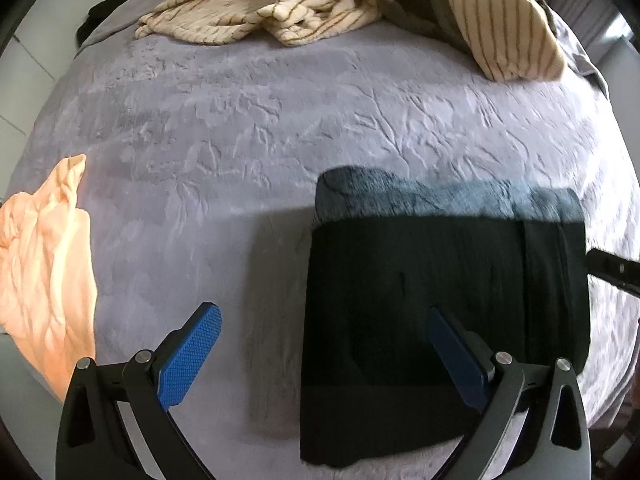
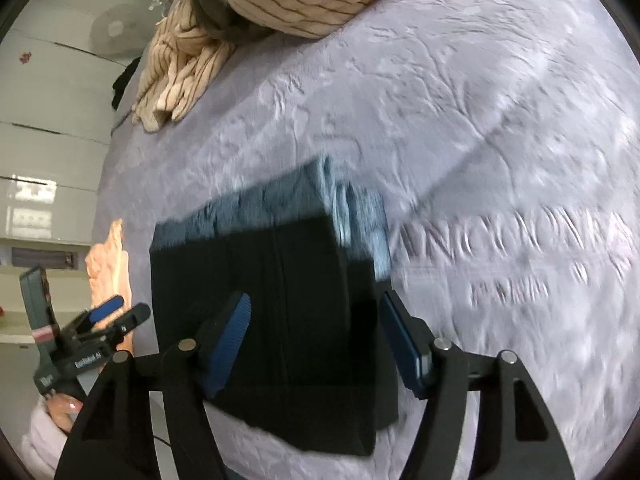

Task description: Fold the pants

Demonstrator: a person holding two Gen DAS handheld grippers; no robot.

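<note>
While both spread wide, folded pants [image 1: 444, 300] under each tool [image 2: 314, 312].

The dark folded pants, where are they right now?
The dark folded pants lie flat on the grey bedspread, right of centre in the left wrist view, ahead of both open grippers, with the orange garment far left.

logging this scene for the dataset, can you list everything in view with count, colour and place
pants: one, dark, folded into a rectangle, on the bedcover's near side
bedcover: one, lilac-grey, embossed, spread over the bed
striped blanket: one, cream with brown stripes, bunched at the far end
striped pillow: one, cream with brown stripes, far right
peach cloth: one, crumpled, at the left edge
left tool: one, black with blue pads, open, above the pants' left edge
right tool: one, black with blue pads, open, over the pants
</note>
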